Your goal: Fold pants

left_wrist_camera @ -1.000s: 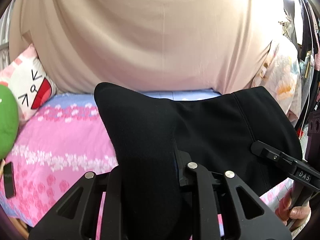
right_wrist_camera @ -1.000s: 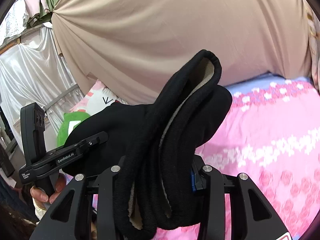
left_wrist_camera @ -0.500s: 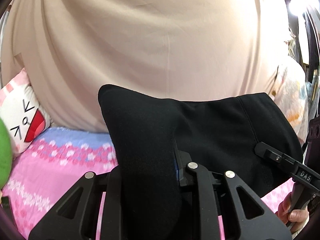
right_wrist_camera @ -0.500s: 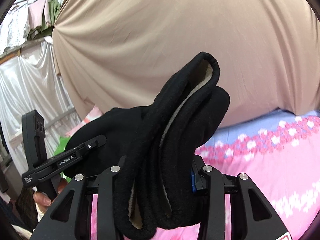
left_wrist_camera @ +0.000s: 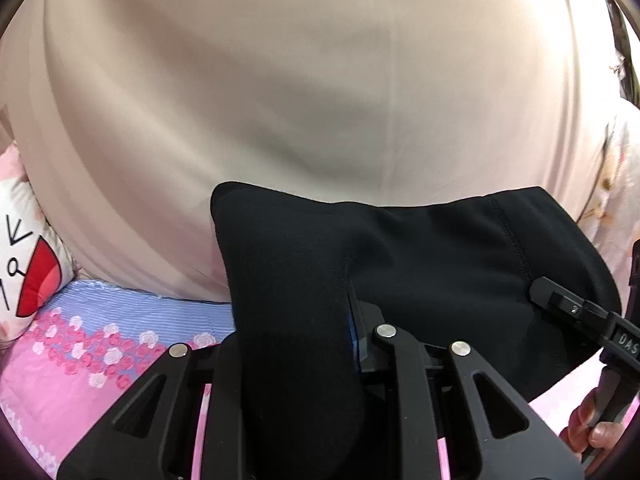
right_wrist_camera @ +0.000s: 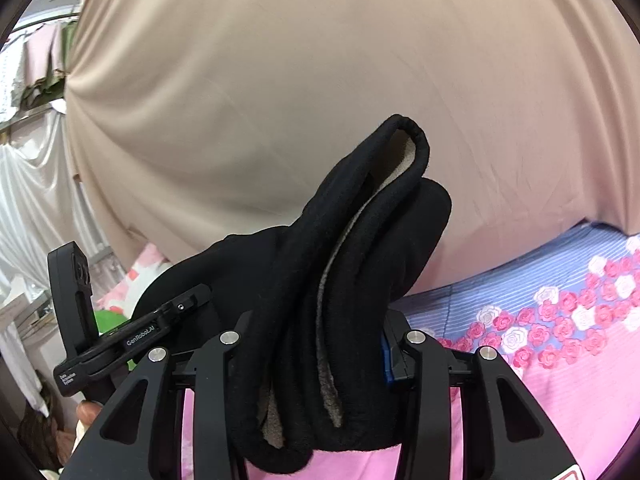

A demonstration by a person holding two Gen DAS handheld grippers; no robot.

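Observation:
The black pants (left_wrist_camera: 420,264) with a beige fleece lining (right_wrist_camera: 340,256) hang in the air between both grippers, above the pink flowered bed. My left gripper (left_wrist_camera: 296,344) is shut on one bunched edge of the pants. My right gripper (right_wrist_camera: 320,340) is shut on the other bunched edge, which sticks up in thick folds. The right gripper also shows in the left wrist view (left_wrist_camera: 576,312) at the far right, and the left gripper shows in the right wrist view (right_wrist_camera: 160,320) at the left.
A pink and blue flowered bedsheet (right_wrist_camera: 560,360) lies below. A beige curtain (left_wrist_camera: 300,80) fills the background close ahead. A white cat-face pillow (left_wrist_camera: 24,264) and a green plush (right_wrist_camera: 112,318) lie at the left. Clothes hang at the far edges.
Both grippers have risen with the pants held between them. The bed has dropped lower in both views and the curtain fills more of them.

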